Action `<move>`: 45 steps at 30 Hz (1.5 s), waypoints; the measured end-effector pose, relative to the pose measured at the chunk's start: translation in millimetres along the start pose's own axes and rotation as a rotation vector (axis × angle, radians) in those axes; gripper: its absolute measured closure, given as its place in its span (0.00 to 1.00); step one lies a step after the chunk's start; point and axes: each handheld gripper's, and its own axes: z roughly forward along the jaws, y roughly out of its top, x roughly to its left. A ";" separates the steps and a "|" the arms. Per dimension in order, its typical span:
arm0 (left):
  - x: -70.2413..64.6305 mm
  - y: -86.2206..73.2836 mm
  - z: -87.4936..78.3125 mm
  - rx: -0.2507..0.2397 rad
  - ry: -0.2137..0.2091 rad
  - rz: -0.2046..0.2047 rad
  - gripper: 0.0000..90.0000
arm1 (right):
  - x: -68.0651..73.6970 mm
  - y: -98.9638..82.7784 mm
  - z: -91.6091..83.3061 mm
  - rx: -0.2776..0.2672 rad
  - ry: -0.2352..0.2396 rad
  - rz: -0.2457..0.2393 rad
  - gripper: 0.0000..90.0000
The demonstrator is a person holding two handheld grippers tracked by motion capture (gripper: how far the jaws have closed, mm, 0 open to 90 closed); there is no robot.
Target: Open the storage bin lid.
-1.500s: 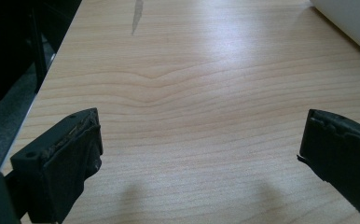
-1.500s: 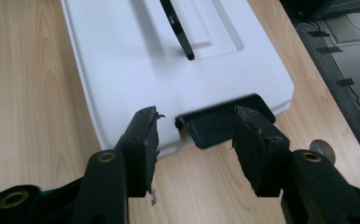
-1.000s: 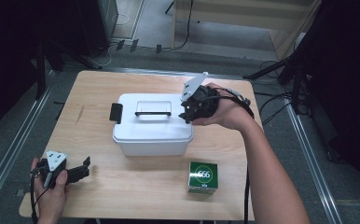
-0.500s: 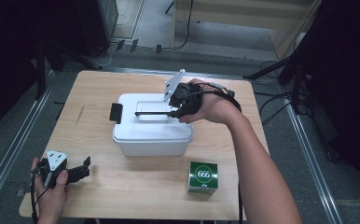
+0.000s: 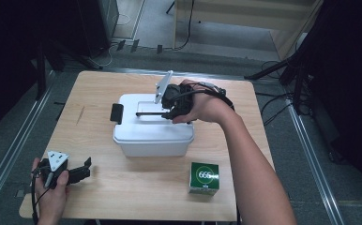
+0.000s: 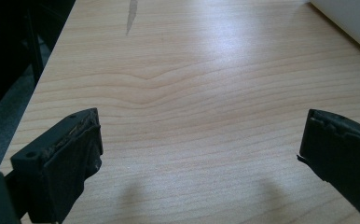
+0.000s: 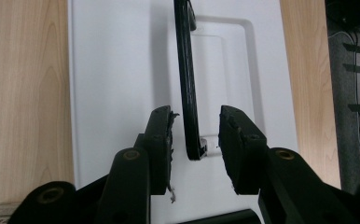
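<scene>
L claw [image 5: 83, 172] wide, R claw [image 7: 194, 135] half-closed

A white box [image 5: 153, 136] sits mid-frame in the high view, its lid plain and unpatterned, with a black handle [image 5: 152, 114] across the top and a black latch [image 5: 117, 114] at its left end. The counter [image 5: 123, 187] is pale wood with fine, wavy grain lines and one short grey streak [image 6: 131, 16] at the upper left of the left gripper view. At lower right of the high view stands a small green carton [image 5: 204, 177] with a white circle and white digits. The right gripper [image 7: 195, 133] has black fingers [image 7: 160, 140]; the left gripper [image 5: 83, 168] is black with a light grey three-cornered plate [image 5: 57, 160].
</scene>
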 end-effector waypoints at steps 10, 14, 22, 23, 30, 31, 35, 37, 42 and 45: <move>-0.2 0.0 0.2 -0.001 0.001 0.004 0.00 | 1.6 9.9 9.1 0.034 0.006 -0.014 0.76; -0.1 0.0 0.2 -0.002 0.000 0.003 0.00 | 0.9 13.6 12.8 0.046 0.009 -0.032 0.77; -0.1 0.0 0.2 -0.001 -0.001 0.004 0.00 | -0.6 20.7 21.2 0.111 0.013 -0.040 0.78; -0.1 0.1 0.2 0.000 -0.001 0.004 0.00 | -1.4 22.0 22.8 0.121 0.019 -0.036 0.78; -0.1 0.0 0.2 0.000 -0.003 0.003 0.00 | -3.0 30.2 26.9 0.166 0.024 -0.030 0.86; -0.1 0.0 0.1 0.001 -0.004 0.003 0.00 | -3.2 31.3 27.3 0.173 0.025 -0.037 0.87; -0.2 0.0 0.2 0.000 -0.004 0.004 0.00 | -2.5 33.8 30.2 0.191 0.026 -0.041 0.89; -0.2 0.0 0.2 0.000 -0.004 0.004 0.00 | -2.0 34.7 31.0 0.202 0.027 -0.046 0.92; -0.5 0.1 0.5 0.001 -0.005 0.007 0.00 | -4.4 36.8 30.1 0.211 0.014 -0.047 0.94; -0.6 0.0 0.7 0.001 -0.004 0.007 0.00 | -6.5 37.3 29.4 0.216 0.011 -0.034 0.94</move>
